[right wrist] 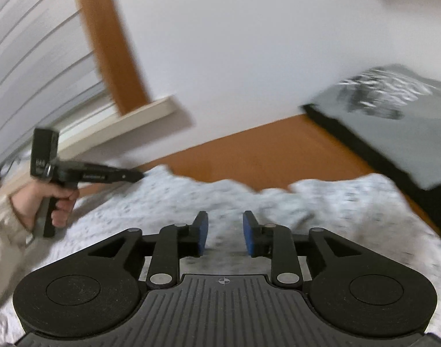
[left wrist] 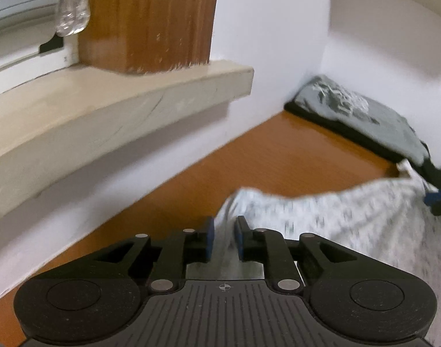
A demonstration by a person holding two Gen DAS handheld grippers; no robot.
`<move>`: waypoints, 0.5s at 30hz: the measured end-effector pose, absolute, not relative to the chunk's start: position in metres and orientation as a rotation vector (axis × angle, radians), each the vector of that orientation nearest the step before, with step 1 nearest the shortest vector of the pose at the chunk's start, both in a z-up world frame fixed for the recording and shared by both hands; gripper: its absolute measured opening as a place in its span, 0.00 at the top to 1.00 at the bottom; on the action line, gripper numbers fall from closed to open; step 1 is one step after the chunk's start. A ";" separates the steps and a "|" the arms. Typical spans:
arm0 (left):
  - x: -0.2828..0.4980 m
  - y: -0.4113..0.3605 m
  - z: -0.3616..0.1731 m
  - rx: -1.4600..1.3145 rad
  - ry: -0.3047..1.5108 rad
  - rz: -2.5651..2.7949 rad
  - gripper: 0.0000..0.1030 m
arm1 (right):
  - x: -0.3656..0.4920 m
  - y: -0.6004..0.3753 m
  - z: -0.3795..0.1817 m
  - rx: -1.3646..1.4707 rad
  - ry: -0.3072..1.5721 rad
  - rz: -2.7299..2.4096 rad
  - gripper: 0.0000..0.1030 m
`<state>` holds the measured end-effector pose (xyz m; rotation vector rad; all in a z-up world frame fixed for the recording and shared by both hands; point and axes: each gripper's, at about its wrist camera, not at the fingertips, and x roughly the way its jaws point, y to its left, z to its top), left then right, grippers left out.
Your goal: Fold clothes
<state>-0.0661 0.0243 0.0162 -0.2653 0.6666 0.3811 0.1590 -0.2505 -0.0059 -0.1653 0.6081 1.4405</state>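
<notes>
A white speckled garment (left wrist: pixel 336 222) (right wrist: pixel 278 202) lies spread over the orange-brown wooden table (left wrist: pixel 278 150) (right wrist: pixel 249 150). My left gripper (left wrist: pixel 224 231) hovers at the garment's left far corner, its blue pads a narrow gap apart, with cloth showing in the gap and no pinch. In the right wrist view a hand holds the left gripper (right wrist: pixel 138 175) at the cloth's left edge. My right gripper (right wrist: pixel 224 228) stands open over the garment's middle near its far edge, with only cloth below. Its blue tip (left wrist: pixel 440 198) shows at the right edge of the left wrist view.
A folded grey garment with a pale print (left wrist: pixel 350 110) (right wrist: pixel 394 121) lies on a black one in the table's far right corner against the white wall. A beige window sill (left wrist: pixel 133 95) (right wrist: pixel 151 112) juts out on the left above the table.
</notes>
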 end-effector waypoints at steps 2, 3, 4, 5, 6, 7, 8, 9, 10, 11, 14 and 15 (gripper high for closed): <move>-0.078 0.024 0.016 -0.266 0.678 0.364 0.83 | 0.146 -0.236 -0.008 -0.256 0.547 1.460 0.70; -0.082 0.023 0.017 -0.269 0.681 0.357 0.81 | 0.141 -0.229 -0.009 -0.296 0.525 1.474 0.70; -0.086 0.022 0.017 -0.269 0.683 0.347 0.72 | 0.138 -0.224 -0.010 -0.332 0.511 1.478 0.70; -0.089 0.021 0.018 -0.267 0.686 0.334 0.67 | 0.136 -0.218 -0.011 -0.366 0.499 1.479 0.70; -0.092 0.019 0.018 -0.256 0.689 0.324 0.63 | 0.136 -0.215 -0.012 -0.391 0.487 1.473 0.70; -0.093 0.016 0.018 -0.241 0.692 0.315 0.67 | 0.136 -0.212 -0.014 -0.411 0.486 1.473 0.70; -0.094 0.014 0.018 -0.220 0.699 0.323 0.74 | 0.138 -0.210 -0.015 -0.428 0.497 1.477 0.70; -0.095 0.013 0.018 -0.211 0.705 0.334 0.80 | 0.140 -0.209 -0.017 -0.434 0.504 1.479 0.70; -0.097 0.013 0.020 -0.204 0.699 0.351 0.96 | 0.141 -0.208 -0.018 -0.440 0.511 1.480 0.70; -0.098 0.014 0.022 -0.197 0.690 0.370 0.98 | 0.142 -0.208 -0.020 -0.451 0.518 1.483 0.70; -0.105 0.020 0.031 -0.173 0.658 0.457 0.99 | 0.142 -0.210 -0.023 -0.471 0.512 1.499 0.70; -0.109 0.022 0.033 -0.181 0.653 0.461 0.99 | 0.143 -0.211 -0.024 -0.471 0.508 1.504 0.69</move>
